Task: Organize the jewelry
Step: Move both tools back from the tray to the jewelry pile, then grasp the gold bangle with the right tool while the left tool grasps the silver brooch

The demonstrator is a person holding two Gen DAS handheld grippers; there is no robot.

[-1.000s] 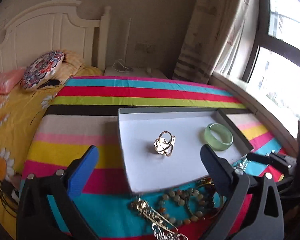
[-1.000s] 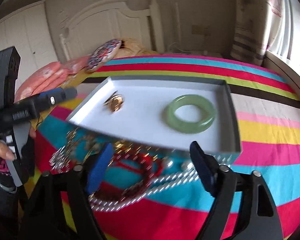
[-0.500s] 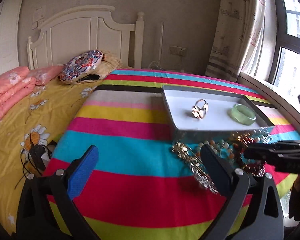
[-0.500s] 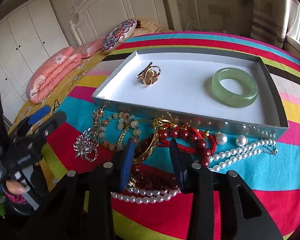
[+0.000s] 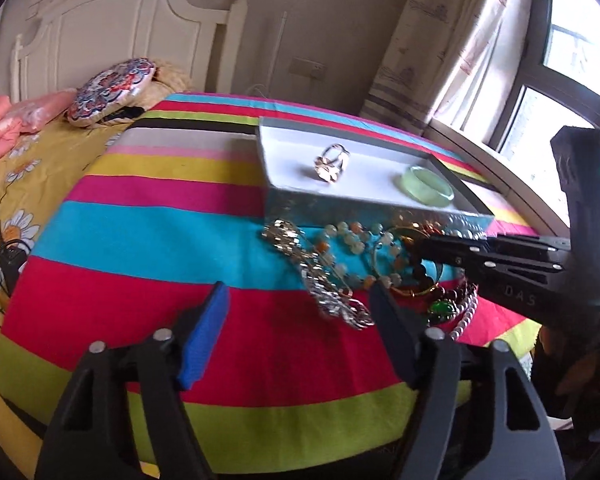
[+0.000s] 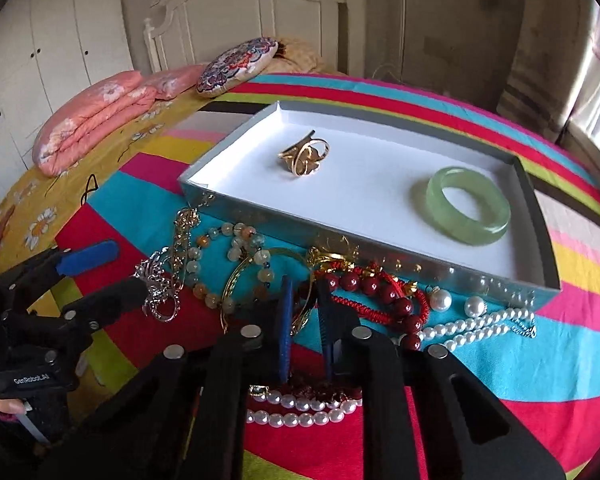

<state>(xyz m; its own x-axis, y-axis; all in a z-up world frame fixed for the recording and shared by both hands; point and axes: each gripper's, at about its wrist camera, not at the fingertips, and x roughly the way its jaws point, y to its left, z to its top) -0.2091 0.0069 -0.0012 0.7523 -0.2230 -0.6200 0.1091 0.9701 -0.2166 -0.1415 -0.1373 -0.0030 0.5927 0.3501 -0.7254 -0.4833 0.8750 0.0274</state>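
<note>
Jewelry lay heaped on the striped bed cover (image 6: 500, 368) just before the tray (image 6: 538, 200), which held a gold ring (image 6: 304, 152) and a jade bangle (image 6: 469, 205). Right tongs (image 6: 304, 320) were nearly clenched around a gold bangle (image 6: 260, 276) in the heap; left tongs (image 5: 300, 320) hung released nearby.

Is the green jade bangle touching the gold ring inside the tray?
Apart. The right wrist view shows the green bangle near the tray's right end and the gold ring toward its left, with bare white tray floor between them.
</note>
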